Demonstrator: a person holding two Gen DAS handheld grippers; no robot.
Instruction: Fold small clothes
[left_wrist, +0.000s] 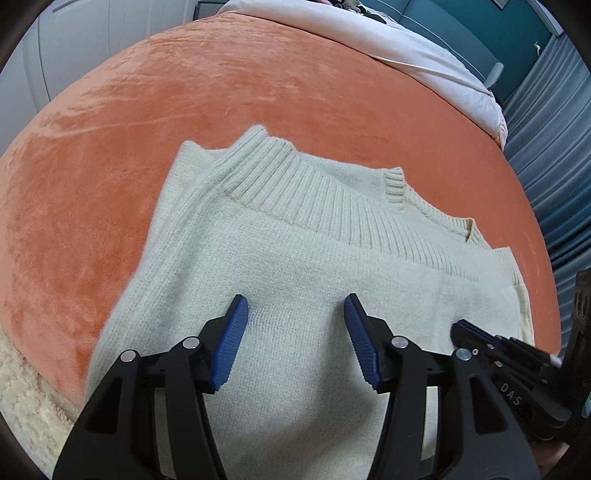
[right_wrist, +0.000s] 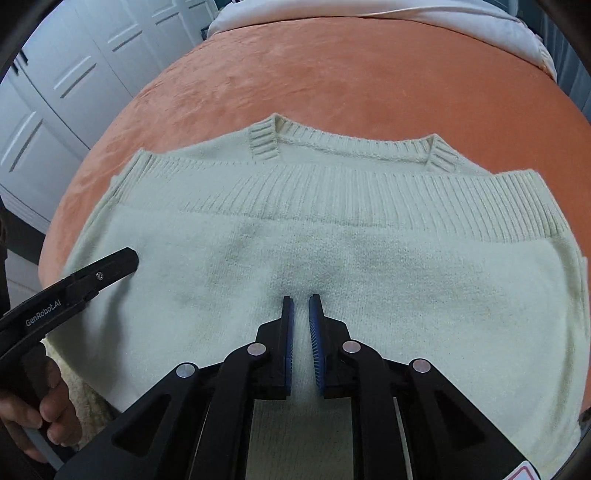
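Observation:
A cream knitted sweater (left_wrist: 295, 251) lies folded on an orange velvet bedspread (left_wrist: 184, 92), its ribbed hem doubled up toward the collar. It also shows in the right wrist view (right_wrist: 369, 258). My left gripper (left_wrist: 295, 306) hovers just above the sweater's near part, jaws wide open and empty; it shows from the side in the right wrist view (right_wrist: 125, 258). My right gripper (right_wrist: 301, 299) is over the sweater's middle with jaws nearly together and a narrow gap between the pads, nothing in them. Its tip shows in the left wrist view (left_wrist: 461, 326) at the right.
The orange bedspread (right_wrist: 332, 74) stretches beyond the sweater. A white sheet or duvet (left_wrist: 406, 55) lies at the far end. White cupboard doors (right_wrist: 74, 92) stand to the left, blue curtains (left_wrist: 554, 184) to the right. A fluffy cream blanket (left_wrist: 26, 387) lies at the near left.

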